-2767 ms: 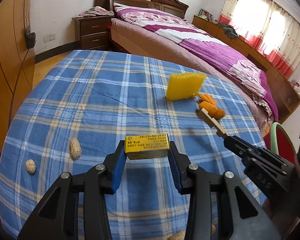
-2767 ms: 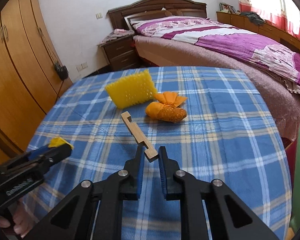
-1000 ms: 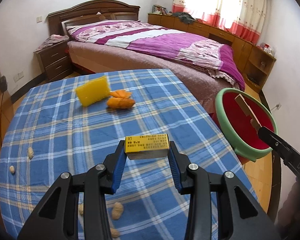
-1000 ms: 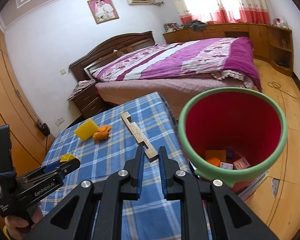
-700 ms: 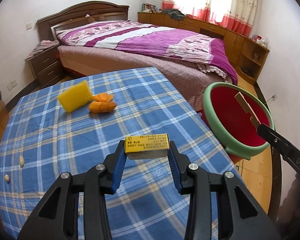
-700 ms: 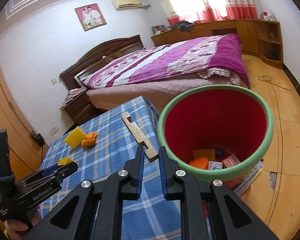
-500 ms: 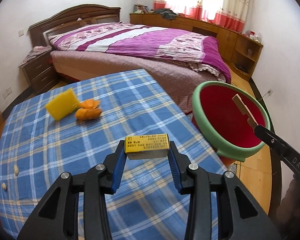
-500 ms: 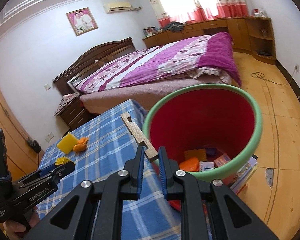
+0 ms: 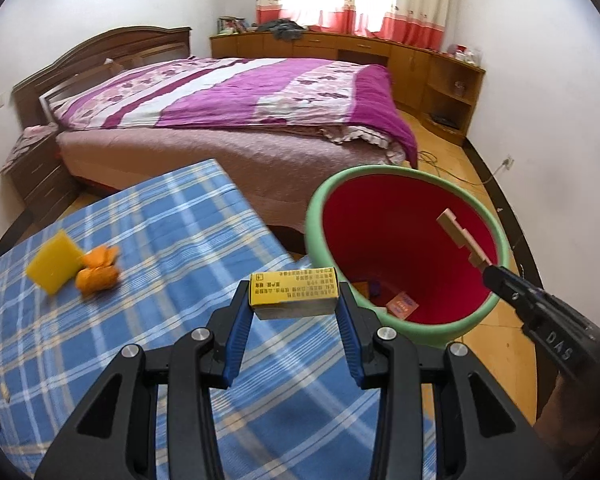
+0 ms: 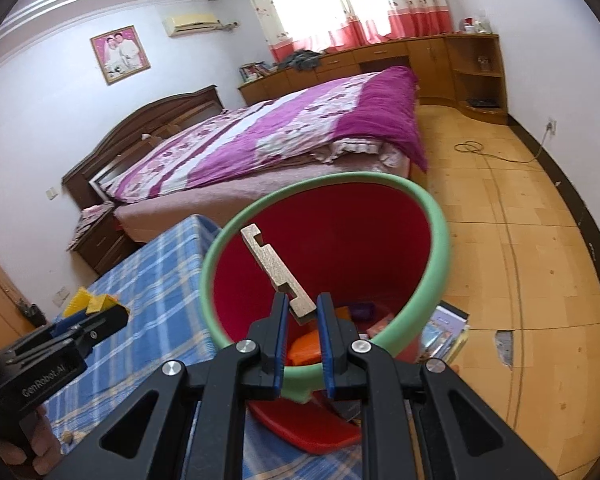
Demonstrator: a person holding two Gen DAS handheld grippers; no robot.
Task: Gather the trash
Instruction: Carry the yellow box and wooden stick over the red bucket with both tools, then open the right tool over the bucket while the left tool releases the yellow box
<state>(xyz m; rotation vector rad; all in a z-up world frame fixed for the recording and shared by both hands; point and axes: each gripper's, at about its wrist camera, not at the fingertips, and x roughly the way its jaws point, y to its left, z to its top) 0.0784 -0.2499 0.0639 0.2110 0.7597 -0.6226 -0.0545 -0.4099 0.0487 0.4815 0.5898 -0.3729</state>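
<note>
A notched wooden strip [image 10: 278,270] is pinched by its near end between the closed fingers of the right gripper [image 10: 302,314] and is held over the open mouth of the red bin with the green rim [image 10: 436,240], which stands on the floor just beside the right edge of the table. A small yellow box [image 9: 293,292] is clamped across its width by the left gripper [image 9: 293,322], above the table's near right corner and just short of the bin's rim. Neither piece has been let go yet. At the bottom of the bin several bits of trash are already seen, among them an orange lump [image 10: 302,350] and small printed packets [image 9: 402,304], so part of the collecting is judged done. On the blue checked tablecloth [image 9: 160,240], further left, a yellow sponge-like block [image 9: 52,266] and an orange wrapper [image 9: 98,274] lie touching each other, and a few peanut shells [image 9: 5,393] are left near the table's left edge; these remain to be picked up.
</note>
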